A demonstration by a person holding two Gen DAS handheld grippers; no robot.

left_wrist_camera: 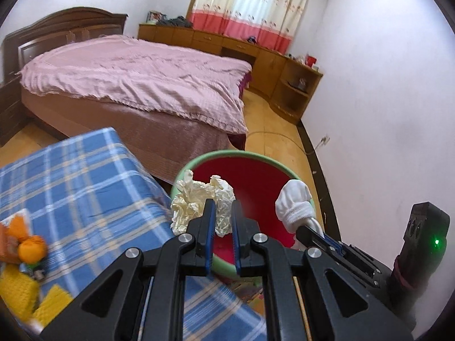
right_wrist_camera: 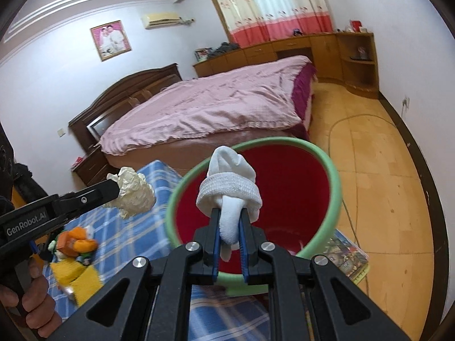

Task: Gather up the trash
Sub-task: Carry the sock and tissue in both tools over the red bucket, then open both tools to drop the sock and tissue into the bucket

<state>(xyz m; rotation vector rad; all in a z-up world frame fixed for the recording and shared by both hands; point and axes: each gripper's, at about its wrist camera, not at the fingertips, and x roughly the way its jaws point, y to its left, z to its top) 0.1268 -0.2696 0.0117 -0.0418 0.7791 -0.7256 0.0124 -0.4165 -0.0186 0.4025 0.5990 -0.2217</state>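
Observation:
My left gripper [left_wrist_camera: 223, 204] is shut on a crumpled cream paper ball [left_wrist_camera: 190, 199], which hangs over the left rim of a red bin with a green rim [left_wrist_camera: 227, 153]. The right gripper [left_wrist_camera: 311, 228] comes in from the right with a rolled white sock [left_wrist_camera: 294, 201]. In the right wrist view, my right gripper [right_wrist_camera: 229, 214] is shut on the sock [right_wrist_camera: 230, 187], held above the bin's opening [right_wrist_camera: 334, 182]. The left gripper [right_wrist_camera: 112, 190] holds the paper ball [right_wrist_camera: 133, 196] just left of the bin, over the plaid cloth.
A blue plaid cloth [left_wrist_camera: 85, 176] covers a surface left of the bin, with orange and yellow toys [right_wrist_camera: 75, 244] on it. A pink-covered bed [left_wrist_camera: 136, 74] stands behind. A picture booklet [right_wrist_camera: 345, 255] and a cable lie on the tiled floor by the wall.

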